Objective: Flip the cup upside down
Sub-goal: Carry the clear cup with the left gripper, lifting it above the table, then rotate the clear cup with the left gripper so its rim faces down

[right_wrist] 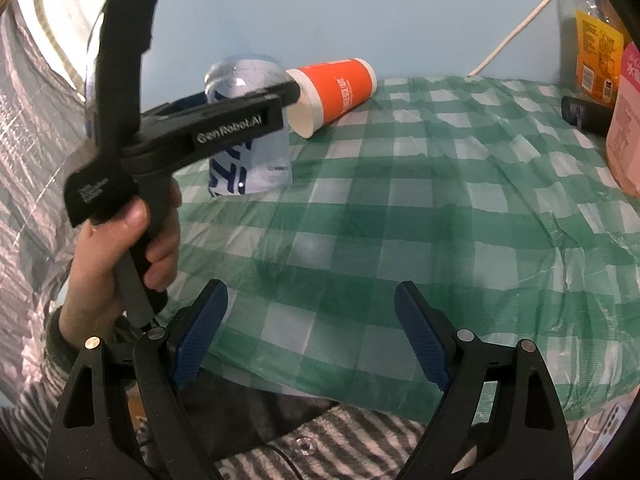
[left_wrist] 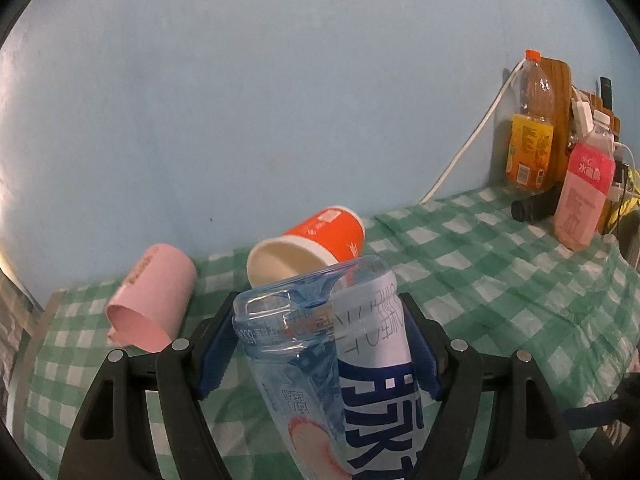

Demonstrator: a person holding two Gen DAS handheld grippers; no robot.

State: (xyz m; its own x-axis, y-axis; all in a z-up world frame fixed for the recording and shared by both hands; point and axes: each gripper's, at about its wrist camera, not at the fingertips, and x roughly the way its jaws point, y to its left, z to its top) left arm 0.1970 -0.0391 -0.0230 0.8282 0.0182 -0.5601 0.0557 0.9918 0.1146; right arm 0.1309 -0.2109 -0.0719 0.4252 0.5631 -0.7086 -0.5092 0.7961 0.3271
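Observation:
My left gripper (left_wrist: 320, 332) is shut on a clear blue plastic cup (left_wrist: 340, 360) cut from a bottle, with a white and blue label. In the right wrist view this cup (right_wrist: 252, 148) stands on the green checked cloth with its rounded closed end up, and the left gripper (right_wrist: 224, 120) clamps it from the side. An orange paper cup (left_wrist: 316, 244) lies on its side just behind it, also in the right wrist view (right_wrist: 336, 92). A pink cup (left_wrist: 152, 300) lies on its side to the left. My right gripper (right_wrist: 312, 332) is open and empty over the table's near edge.
A green checked cloth (right_wrist: 440, 208) covers the table against a blue wall. At the back right stand an orange drink bottle (left_wrist: 530, 128), a pink bottle (left_wrist: 584, 192), a black cylinder (left_wrist: 536, 204), a wooden board and white cables.

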